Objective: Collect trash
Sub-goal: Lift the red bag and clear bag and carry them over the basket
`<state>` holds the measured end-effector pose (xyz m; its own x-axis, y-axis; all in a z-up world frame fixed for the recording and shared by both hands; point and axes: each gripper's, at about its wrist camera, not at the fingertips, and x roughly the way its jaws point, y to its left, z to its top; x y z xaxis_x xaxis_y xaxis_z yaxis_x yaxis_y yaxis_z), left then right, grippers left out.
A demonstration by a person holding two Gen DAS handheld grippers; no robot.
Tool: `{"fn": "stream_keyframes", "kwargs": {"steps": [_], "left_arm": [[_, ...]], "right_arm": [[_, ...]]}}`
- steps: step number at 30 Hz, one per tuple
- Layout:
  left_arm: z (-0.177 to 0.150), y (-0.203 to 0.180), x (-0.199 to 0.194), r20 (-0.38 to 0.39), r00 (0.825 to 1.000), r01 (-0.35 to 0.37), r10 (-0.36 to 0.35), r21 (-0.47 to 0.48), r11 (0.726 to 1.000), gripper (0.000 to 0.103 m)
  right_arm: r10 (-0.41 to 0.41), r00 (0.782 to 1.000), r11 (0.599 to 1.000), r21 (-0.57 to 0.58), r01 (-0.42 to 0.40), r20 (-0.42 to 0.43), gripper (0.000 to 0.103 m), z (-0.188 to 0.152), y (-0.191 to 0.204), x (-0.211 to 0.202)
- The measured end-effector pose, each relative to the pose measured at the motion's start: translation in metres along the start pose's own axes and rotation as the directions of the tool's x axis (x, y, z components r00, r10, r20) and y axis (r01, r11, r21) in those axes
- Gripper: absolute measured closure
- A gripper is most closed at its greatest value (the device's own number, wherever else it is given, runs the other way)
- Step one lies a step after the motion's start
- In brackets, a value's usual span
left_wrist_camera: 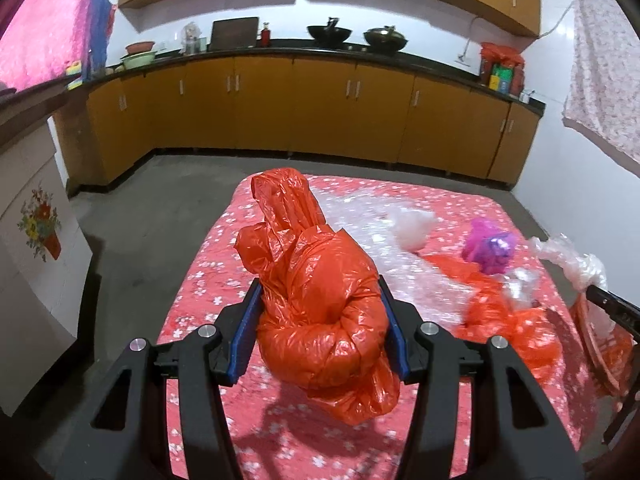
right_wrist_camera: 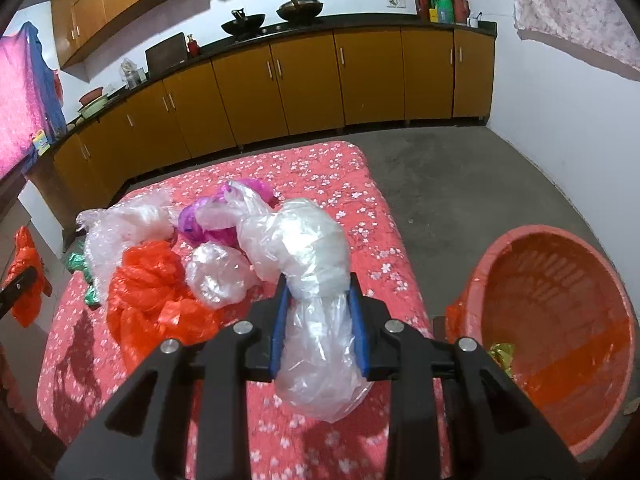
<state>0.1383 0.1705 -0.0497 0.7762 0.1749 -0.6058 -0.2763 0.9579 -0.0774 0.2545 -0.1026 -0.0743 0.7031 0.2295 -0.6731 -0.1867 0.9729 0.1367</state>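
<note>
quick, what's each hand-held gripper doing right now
Left hand-held gripper: closed on a crumpled orange plastic bag.
Right hand-held gripper: closed on a clear plastic bag.

Both units same build. Left tool (left_wrist_camera: pixel 320 332): matte black linkage arms with cut-out slots, round silver pivot screws, two blue ribbed finger pads (left_wrist_camera: pixel 245 338) inboard of the screws. Right tool (right_wrist_camera: pixel 319 328): identical black frame, silver screws, blue pads (right_wrist_camera: pixel 278 330).

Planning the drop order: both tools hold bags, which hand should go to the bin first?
Right, probably. The red bin sits beside the right tool, which is shut on a clear bag. The left tool, shut on an orange bag, barely sees it at its frame edge.
</note>
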Motion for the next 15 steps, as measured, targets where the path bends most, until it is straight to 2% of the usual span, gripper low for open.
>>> {"fn": "stream_keyframes", "kwargs": {"steps": [15], "left_arm": [[0.005,-0.066,-0.028,0.042,0.991,0.117,-0.124,0.131,0.984,0.049]], "right_arm": [[-0.052,0.995,0.997,0.059,0.047,0.086,0.075,0.001,-0.037,-0.061]]}}
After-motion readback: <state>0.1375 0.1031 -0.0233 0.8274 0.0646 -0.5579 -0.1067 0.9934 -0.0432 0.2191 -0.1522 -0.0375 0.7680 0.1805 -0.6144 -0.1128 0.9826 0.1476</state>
